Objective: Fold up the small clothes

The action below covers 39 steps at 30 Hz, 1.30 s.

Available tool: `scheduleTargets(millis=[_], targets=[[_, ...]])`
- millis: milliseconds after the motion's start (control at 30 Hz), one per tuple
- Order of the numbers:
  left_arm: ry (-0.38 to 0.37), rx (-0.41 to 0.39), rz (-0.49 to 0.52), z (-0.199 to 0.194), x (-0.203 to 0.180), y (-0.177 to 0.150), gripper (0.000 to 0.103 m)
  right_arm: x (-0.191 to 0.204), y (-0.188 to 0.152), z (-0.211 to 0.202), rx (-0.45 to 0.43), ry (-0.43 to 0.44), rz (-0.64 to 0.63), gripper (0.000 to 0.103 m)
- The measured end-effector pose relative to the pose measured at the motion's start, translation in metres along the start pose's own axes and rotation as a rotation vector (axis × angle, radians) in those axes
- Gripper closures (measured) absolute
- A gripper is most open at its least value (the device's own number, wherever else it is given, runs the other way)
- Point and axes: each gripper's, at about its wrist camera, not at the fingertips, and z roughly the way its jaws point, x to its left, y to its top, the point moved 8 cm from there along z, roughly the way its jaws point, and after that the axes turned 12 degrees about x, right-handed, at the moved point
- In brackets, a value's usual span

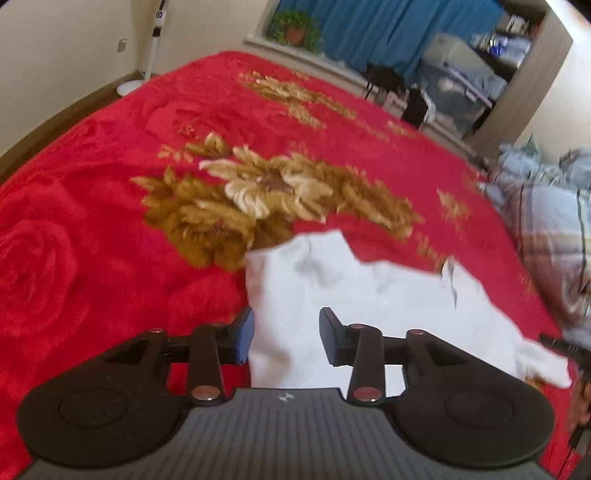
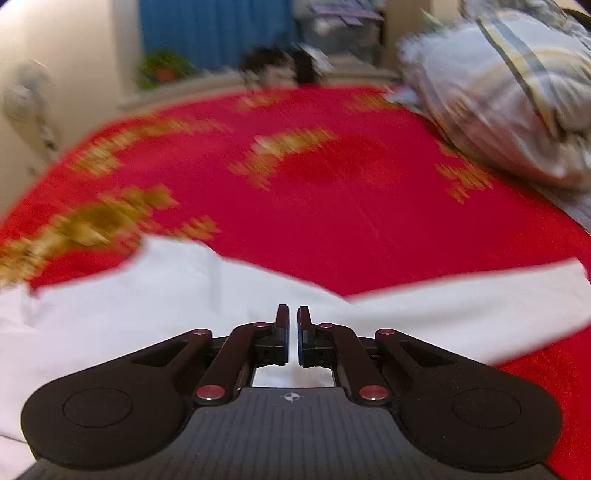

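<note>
A white garment (image 1: pixel 354 295) lies spread on the red floral blanket (image 1: pixel 110 206). My left gripper (image 1: pixel 286 338) is open, its jaws set wide apart over the garment's near left edge, with nothing between them. In the right wrist view the same white garment (image 2: pixel 147 306) stretches across the foreground on the blanket (image 2: pixel 332 206). My right gripper (image 2: pixel 293 332) hovers over the cloth with its jaws nearly together, a thin gap between them; no cloth shows in the gap. The right view is motion-blurred.
A bundled grey striped quilt (image 2: pixel 509 96) lies at the bed's right side, also seen in the left wrist view (image 1: pixel 546 206). Beyond the bed are blue curtains (image 1: pixel 388 26), a potted plant (image 1: pixel 295 31), shelves, and a standing fan (image 1: pixel 155 44).
</note>
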Motion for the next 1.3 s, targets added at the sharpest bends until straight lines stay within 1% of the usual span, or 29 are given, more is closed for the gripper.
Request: scheduleTargets(millis=[67, 133, 200, 267, 300, 333, 367, 400, 433, 467, 500, 533, 600, 633, 700, 733, 800, 833, 867, 933, 967, 1033, 1100, 1133, 1167, 1200, 1233, 1267, 1300], targets=[[-0.026, -0.005, -0.039, 0.009, 0.003, 0.009, 0.048, 0.007, -0.006, 0.009, 0.056, 0.054, -0.008, 0.098], [-0.051, 0.008, -0.076, 0.021, 0.007, 0.017, 0.042, 0.009, -0.014, 0.021, 0.12, 0.061, -0.018, 0.098], [-0.075, 0.042, -0.104, 0.038, 0.011, 0.02, 0.042, 0.011, -0.024, 0.032, 0.176, 0.046, -0.035, 0.096], [-0.069, 0.049, -0.124, 0.051, 0.014, 0.023, 0.042, 0.009, -0.031, 0.041, 0.219, 0.017, -0.034, 0.09], [-0.066, 0.045, -0.126, 0.058, 0.016, 0.024, 0.043, 0.014, -0.036, 0.044, 0.232, 0.009, -0.036, 0.09], [-0.071, 0.038, -0.119, 0.064, 0.016, 0.025, 0.062, 0.015, -0.038, 0.046, 0.239, 0.008, -0.039, 0.09], [-0.07, 0.028, -0.102, 0.068, 0.017, 0.028, 0.096, 0.015, -0.039, 0.046, 0.24, 0.007, -0.043, 0.09], [-0.042, 0.001, -0.095, 0.068, 0.021, 0.031, 0.099, 0.016, -0.041, 0.046, 0.237, 0.005, -0.047, 0.09], [-0.026, -0.052, -0.107, 0.062, 0.027, 0.036, 0.099, 0.017, -0.041, 0.045, 0.232, 0.005, -0.049, 0.09], [-0.025, -0.083, -0.133, 0.057, 0.033, 0.039, 0.099, 0.022, -0.037, 0.047, 0.228, 0.006, -0.046, 0.09], [-0.009, -0.088, -0.148, 0.055, 0.036, 0.039, 0.099, 0.021, -0.036, 0.046, 0.218, 0.013, -0.04, 0.09], [0.027, -0.082, -0.145, 0.054, 0.038, 0.039, 0.097, 0.022, -0.034, 0.045, 0.208, 0.018, -0.034, 0.09], [0.104, -0.099, -0.106, 0.045, 0.034, 0.04, 0.097, 0.021, -0.03, 0.043, 0.19, 0.014, -0.034, 0.09], [0.123, -0.119, -0.077, 0.037, 0.028, 0.04, 0.097, 0.021, -0.028, 0.041, 0.178, 0.012, -0.032, 0.09], [0.093, -0.127, -0.029, 0.023, 0.012, 0.039, 0.097, 0.019, -0.025, 0.038, 0.162, 0.017, -0.022, 0.09], [0.067, -0.112, -0.017, 0.019, 0.005, 0.035, 0.097, 0.019, -0.023, 0.037, 0.155, 0.02, -0.017, 0.09], [-0.01, -0.049, 0.009, 0.019, -0.007, 0.022, 0.097, 0.019, -0.023, 0.036, 0.154, 0.027, -0.018, 0.09], [-0.024, -0.01, 0.027, 0.024, -0.01, 0.014, 0.092, 0.018, -0.024, 0.038, 0.164, 0.03, -0.016, 0.09], [0.018, 0.051, 0.053, 0.036, -0.008, 0.004, 0.092, 0.017, -0.027, 0.042, 0.187, 0.034, -0.008, 0.09], [0.182, 0.192, 0.084, 0.062, 0.008, -0.017, 0.094, 0.012, -0.035, 0.053, 0.249, 0.007, 0.0, 0.09], [0.19, 0.183, 0.092, 0.062, 0.01, -0.02, 0.093, 0.008, -0.039, 0.057, 0.266, -0.014, 0.003, 0.091], [0.166, 0.149, 0.114, 0.049, -0.001, -0.018, 0.09, 0.006, -0.037, 0.053, 0.249, -0.006, 0.026, 0.092], [0.108, 0.082, 0.177, 0.031, -0.019, -0.02, 0.082, 0.009, -0.031, 0.042, 0.195, 0.011, 0.021, 0.091], [0.107, 0.085, 0.209, 0.032, -0.024, -0.025, 0.076, 0.012, -0.028, 0.036, 0.17, 0.029, 0.014, 0.091], [0.134, 0.119, 0.237, 0.039, -0.026, -0.035, 0.075, 0.014, -0.028, 0.034, 0.163, 0.049, 0.01, 0.09], [0.165, 0.163, 0.254, 0.048, -0.024, -0.046, 0.075, 0.015, -0.03, 0.036, 0.178, 0.06, 0.004, 0.09], [0.19, 0.161, 0.282, 0.053, -0.024, -0.055, 0.075, 0.013, -0.037, 0.043, 0.223, 0.043, -0.008, 0.09], [0.216, 0.144, 0.316, 0.049, -0.03, -0.056, 0.075, 0.008, -0.044, 0.05, 0.271, 0.004, -0.016, 0.09], [0.249, 0.154, 0.336, 0.042, -0.037, -0.054, 0.075, 0.001, -0.048, 0.054, 0.294, -0.027, -0.011, 0.091]])
